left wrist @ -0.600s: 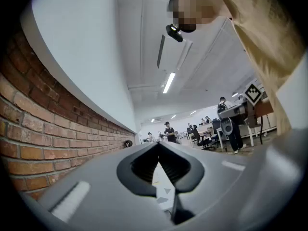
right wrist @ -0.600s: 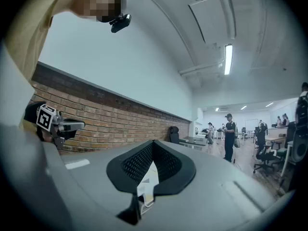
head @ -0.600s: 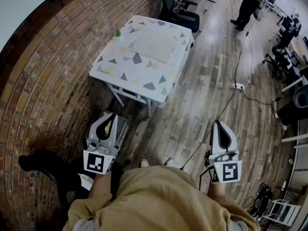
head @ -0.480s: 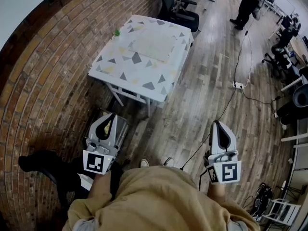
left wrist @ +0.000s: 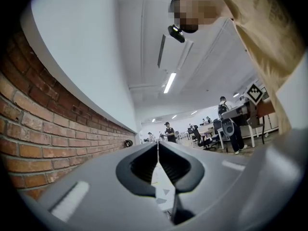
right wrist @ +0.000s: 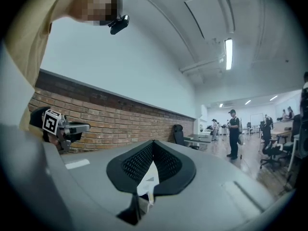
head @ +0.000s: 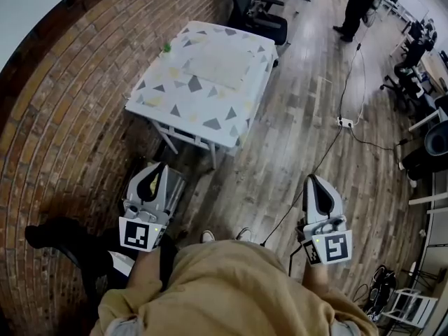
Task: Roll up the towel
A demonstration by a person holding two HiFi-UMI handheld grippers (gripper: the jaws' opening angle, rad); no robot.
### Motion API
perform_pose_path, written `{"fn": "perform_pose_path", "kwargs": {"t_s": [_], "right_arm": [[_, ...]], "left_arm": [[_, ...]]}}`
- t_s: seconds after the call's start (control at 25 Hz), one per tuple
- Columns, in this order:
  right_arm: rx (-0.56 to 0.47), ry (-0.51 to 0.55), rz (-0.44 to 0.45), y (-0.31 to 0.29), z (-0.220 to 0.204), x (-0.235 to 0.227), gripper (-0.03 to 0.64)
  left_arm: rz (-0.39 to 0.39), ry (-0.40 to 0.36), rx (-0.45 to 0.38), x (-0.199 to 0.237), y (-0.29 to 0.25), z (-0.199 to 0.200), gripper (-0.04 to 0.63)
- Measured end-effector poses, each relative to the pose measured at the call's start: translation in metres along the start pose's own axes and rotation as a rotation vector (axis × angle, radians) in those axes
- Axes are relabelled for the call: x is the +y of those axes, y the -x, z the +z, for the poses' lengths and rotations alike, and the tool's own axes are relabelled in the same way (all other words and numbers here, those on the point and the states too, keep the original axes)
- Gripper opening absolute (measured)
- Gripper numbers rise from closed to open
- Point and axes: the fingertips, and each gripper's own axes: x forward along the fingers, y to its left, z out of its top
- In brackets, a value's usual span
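While the left hand-held gripper [head: 160,168] and right hand-held gripper [head: 313,180] are hanging pressed together, empty, the pale flat cloth towel [head: 220,65], upper centre, is looking limp and light, likely best pinched by corners.

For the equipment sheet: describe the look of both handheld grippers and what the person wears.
Both the left gripper and the right gripper have pale grey tapered shells with black fingers that are mesh-textured on the inside. Each carries a white cube with black square markers at its rear end, with a small green light on it. The person wears a loose tan top.
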Motion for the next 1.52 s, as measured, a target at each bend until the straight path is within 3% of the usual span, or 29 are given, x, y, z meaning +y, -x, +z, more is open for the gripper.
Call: {"fn": "perform_pose_path", "kwargs": {"t_s": [0.12, 0.16, 0.36, 0.4, 0.6, 0.84, 0.96, 1.16, 1.36, 1.52], "right_arm": [[0.007, -0.028, 0.041, 0.001, -0.004, -0.009, 0.015], [0.006, -0.023, 0.039, 0.002, -0.005, -0.015, 0.066], [-0.015, 0.018, -0.016, 0.014, -0.003, -0.063, 0.359], [-0.018, 0.027, -0.027, 0.016, -0.003, -0.074, 0.424], [0.016, 0.048, -0.038, 0.028, -0.016, -0.119, 0.556], [0.077, 0.038, -0.019, 0.034, -0.045, -0.160, 0.574], [0.108, 0.033, 0.015, 0.028, -0.058, -0.164, 0.572], [0.092, 0.055, 0.092, -0.004, -0.063, -0.165, 0.571], [0.110, 0.097, 0.115, -0.059, -0.074, -0.194, 0.571], [0.124, 0.135, 0.140, -0.141, -0.085, -0.228, 0.571]], "left_arm": [[0.010, -0.021, -0.011, -0.002, -0.004, 0.000, 0.077], [0.020, -0.030, -0.013, -0.003, -0.005, 0.000, 0.108], [0.138, -0.046, 0.020, 0.002, -0.015, -0.003, 0.444], [0.158, -0.039, 0.034, 0.003, -0.017, -0.005, 0.474], [0.188, -0.018, 0.078, -0.014, -0.031, -0.014, 0.570], [0.189, -0.022, 0.114, -0.049, -0.058, -0.017, 0.592], [0.186, -0.069, 0.122, -0.063, -0.067, -0.015, 0.592], [0.191, -0.074, 0.119, -0.064, -0.101, -0.023, 0.592], [0.183, -0.014, 0.151, -0.065, -0.162, -0.072, 0.592], [0.159, 0.034, 0.172, -0.048, -0.244, -0.123, 0.591]]}}
